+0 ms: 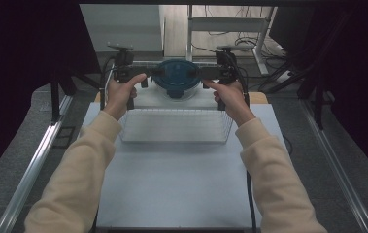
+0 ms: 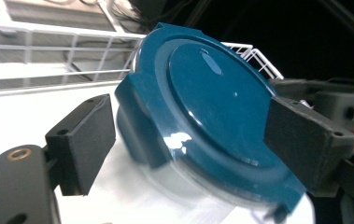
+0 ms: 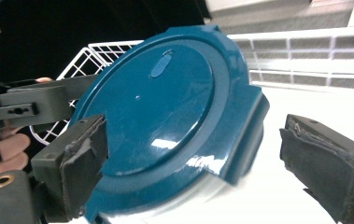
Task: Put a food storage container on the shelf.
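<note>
Sleeved forearms (image 1: pixel 84 165), both hand-held grippers (image 1: pixel 148 73) (image 1: pixel 202 74) apart beside blue-lidded clear container (image 1: pixel 175 75) behind wire basket (image 1: pixel 174 138).

1 blue-lidded container (image 1: pixel 175 77), 1 wire basket (image 1: pixel 174 126), 2 hand-held grippers: left hand-held gripper (image 1: pixel 148 74), right hand-held gripper (image 1: pixel 202 74).

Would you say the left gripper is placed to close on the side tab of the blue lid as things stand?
Probably yes: the left gripper has its jaws open either side of the blue lid, with nothing between them and the lid.

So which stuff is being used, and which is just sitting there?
In use:
- blue lid on a clear tub
- left hand-held gripper
- right hand-held gripper

Just lying about:
- wire basket
- white table
- cables behind
</note>
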{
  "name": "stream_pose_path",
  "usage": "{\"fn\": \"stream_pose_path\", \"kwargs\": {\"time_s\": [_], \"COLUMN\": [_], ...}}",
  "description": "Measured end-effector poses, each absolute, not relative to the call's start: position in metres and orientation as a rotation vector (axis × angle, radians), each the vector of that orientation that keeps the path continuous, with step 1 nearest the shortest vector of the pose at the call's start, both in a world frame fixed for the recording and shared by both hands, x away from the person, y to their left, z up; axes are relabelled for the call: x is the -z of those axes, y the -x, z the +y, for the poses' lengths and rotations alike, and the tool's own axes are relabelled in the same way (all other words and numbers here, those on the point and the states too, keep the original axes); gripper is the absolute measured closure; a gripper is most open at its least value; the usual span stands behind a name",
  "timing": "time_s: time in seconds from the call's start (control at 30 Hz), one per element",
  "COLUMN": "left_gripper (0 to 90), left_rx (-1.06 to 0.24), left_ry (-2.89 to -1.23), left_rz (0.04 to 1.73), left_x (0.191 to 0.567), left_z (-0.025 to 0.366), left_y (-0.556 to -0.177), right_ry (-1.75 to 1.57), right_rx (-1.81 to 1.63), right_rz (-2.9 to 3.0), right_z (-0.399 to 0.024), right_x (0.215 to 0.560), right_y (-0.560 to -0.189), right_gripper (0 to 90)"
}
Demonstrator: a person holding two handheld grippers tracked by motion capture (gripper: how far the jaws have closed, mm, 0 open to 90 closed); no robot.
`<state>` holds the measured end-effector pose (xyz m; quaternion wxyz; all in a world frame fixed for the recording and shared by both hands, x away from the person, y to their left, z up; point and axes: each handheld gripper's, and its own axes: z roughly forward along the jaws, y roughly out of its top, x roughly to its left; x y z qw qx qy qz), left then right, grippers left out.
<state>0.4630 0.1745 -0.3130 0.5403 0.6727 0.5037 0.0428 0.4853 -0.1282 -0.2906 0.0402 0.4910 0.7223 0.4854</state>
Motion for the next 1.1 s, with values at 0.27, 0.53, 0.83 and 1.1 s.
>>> {"fn": "stream_pose_path", "kwargs": {"time_s": [0.27,0.53,0.83,1.1], "left_gripper": [15.7,19.7,21.0,23.7], "left_rx": [-0.249,-0.303,-0.244,-0.241], "left_ry": [-1.627,-1.719,-1.756,-1.822], "left_rz": [1.162,1.003,0.964,1.000], "left_x": [0.317,0.351,0.408,0.441], "left_z": [0.189,0.192,0.188,0.184], "left_y": [-0.418,-0.343,-0.293,-0.278], "right_ry": [-1.334,-1.117,-1.043,-1.071], "right_rx": [-1.453,-1.466,-1.435,-1.334], "right_rz": [2.213,2.204,2.236,2.318], "right_z": [-0.142,-0.163,-0.190,-0.206], "right_x": [0.289,0.309,0.365,0.412], "right_y": [-0.453,-0.395,-0.333,-0.301], "right_gripper": [9.3,12.7,14.7,16.4]}}
